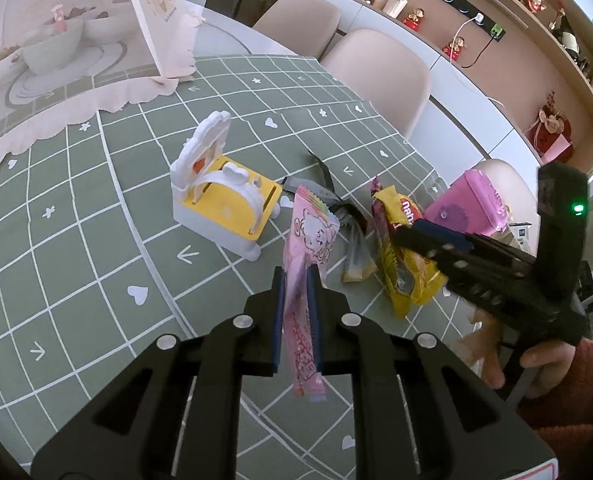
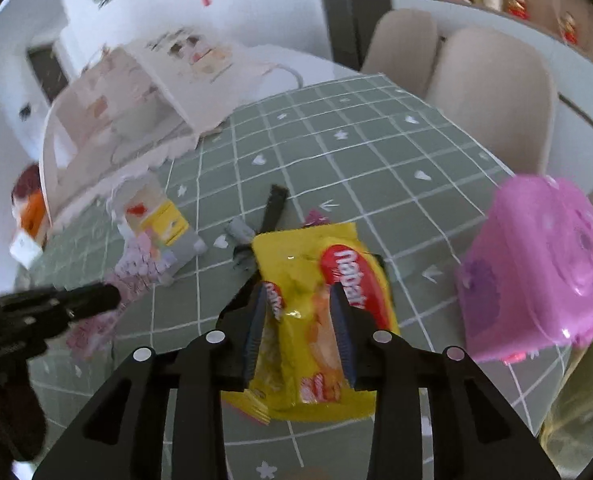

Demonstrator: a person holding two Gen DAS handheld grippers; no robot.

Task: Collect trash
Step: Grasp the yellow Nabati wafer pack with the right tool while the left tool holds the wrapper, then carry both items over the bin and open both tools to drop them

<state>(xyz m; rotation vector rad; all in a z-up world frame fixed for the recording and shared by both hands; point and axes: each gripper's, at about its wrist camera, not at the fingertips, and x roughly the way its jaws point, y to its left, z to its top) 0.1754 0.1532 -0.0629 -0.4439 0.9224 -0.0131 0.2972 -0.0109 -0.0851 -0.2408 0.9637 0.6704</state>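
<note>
A pink cartoon-printed wrapper (image 1: 310, 232) hangs pinched between the fingers of my left gripper (image 1: 296, 276), which is shut on it above the green checked tablecloth (image 1: 76, 240). In the right wrist view a yellow snack bag (image 2: 316, 360) sits creased between the pads of my right gripper (image 2: 298, 292), which is shut on it. The left wrist view shows that same right gripper (image 1: 416, 234) reaching in from the right over the yellow bag (image 1: 392, 268). A small white-and-yellow desktop bin (image 1: 224, 208) stands with its lid up, just left of the pile.
More wrappers lie between bin and bag: a grey-black one (image 1: 328, 188) and a small pale one (image 1: 356, 256). A pink box (image 2: 536, 264) stands to the right. A frilled pink cover over dishes (image 1: 56, 60) fills the far left. Beige chairs (image 1: 376, 68) line the far edge.
</note>
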